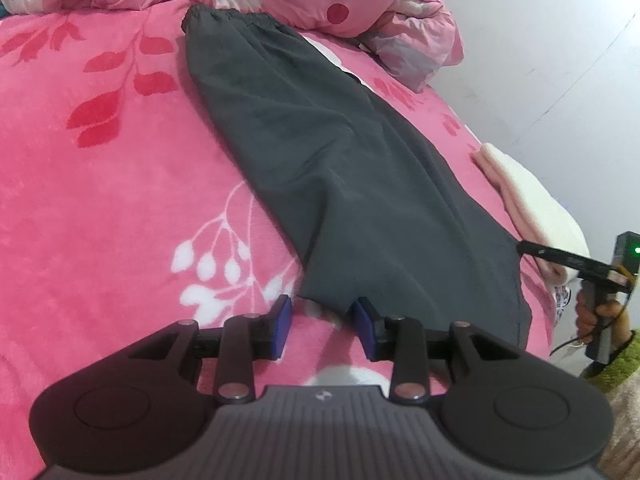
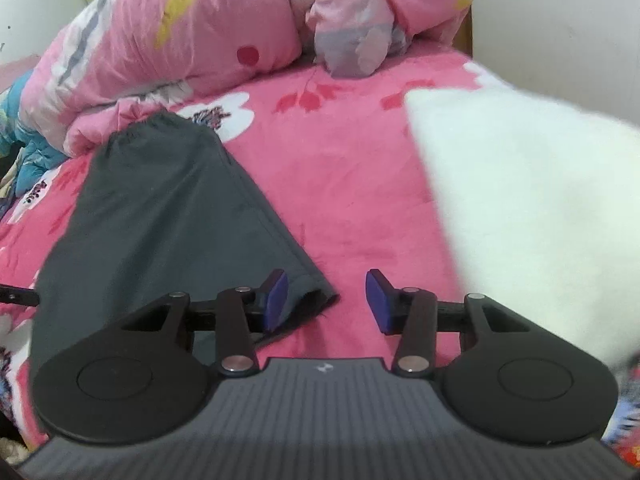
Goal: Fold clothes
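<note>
Pink bed holds gray pants; left gripper and right gripper gape wide apart at hem.

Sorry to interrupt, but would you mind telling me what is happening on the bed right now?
A person with a gripper in each hand is folding dark grey trousers laid lengthwise on the pink floral blanket. Both grippers are open at the hem end: the left gripper at one corner, the right gripper at the other. Neither has gripped the cloth. A white fleecy garment lies beside the trousers.
</note>
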Demonstrator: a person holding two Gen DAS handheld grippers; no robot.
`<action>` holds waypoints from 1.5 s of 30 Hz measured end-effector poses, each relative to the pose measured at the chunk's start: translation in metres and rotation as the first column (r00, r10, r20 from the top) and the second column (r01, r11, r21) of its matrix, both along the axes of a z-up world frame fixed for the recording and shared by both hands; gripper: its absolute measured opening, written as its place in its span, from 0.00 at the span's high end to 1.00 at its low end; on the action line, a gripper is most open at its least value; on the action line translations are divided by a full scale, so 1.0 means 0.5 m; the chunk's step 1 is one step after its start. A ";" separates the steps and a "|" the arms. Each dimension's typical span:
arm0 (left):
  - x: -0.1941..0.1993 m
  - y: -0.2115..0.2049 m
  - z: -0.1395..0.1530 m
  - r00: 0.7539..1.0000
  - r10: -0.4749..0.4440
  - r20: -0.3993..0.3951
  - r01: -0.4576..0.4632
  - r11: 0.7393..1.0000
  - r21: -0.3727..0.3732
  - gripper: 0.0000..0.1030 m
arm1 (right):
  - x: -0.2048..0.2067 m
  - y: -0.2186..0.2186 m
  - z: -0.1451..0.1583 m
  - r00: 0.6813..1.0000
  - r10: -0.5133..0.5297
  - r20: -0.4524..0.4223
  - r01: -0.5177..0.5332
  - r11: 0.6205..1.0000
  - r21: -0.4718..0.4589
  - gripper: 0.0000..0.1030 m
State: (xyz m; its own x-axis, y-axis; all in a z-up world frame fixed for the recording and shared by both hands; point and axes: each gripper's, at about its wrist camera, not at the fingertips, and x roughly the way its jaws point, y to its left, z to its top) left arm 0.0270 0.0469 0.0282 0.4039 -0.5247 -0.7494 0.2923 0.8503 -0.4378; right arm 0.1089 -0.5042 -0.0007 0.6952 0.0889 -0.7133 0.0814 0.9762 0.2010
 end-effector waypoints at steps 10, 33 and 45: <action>-0.007 -0.005 -0.001 1.000 0.006 0.011 -0.006 1.000 0.013 0.65 | -0.003 0.022 -0.025 0.999 -0.027 0.048 0.029 0.998 -0.056 0.95; -0.005 0.002 -0.007 1.000 0.007 0.006 -0.007 1.000 -0.015 0.65 | -0.013 0.017 -0.015 0.993 -0.079 0.092 0.085 0.994 -0.064 0.78; 0.000 0.009 -0.009 1.000 0.006 0.000 -0.006 1.000 -0.028 0.64 | -0.029 0.104 -0.012 0.995 0.048 0.091 -0.017 0.947 -0.320 0.97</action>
State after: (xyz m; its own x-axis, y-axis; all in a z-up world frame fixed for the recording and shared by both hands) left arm 0.0269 0.0513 0.0239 0.4071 -0.5429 -0.7346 0.2868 0.8395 -0.4615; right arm 0.0945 -0.4523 -0.0068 0.7625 -0.1080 -0.6379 0.0444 0.9924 -0.1150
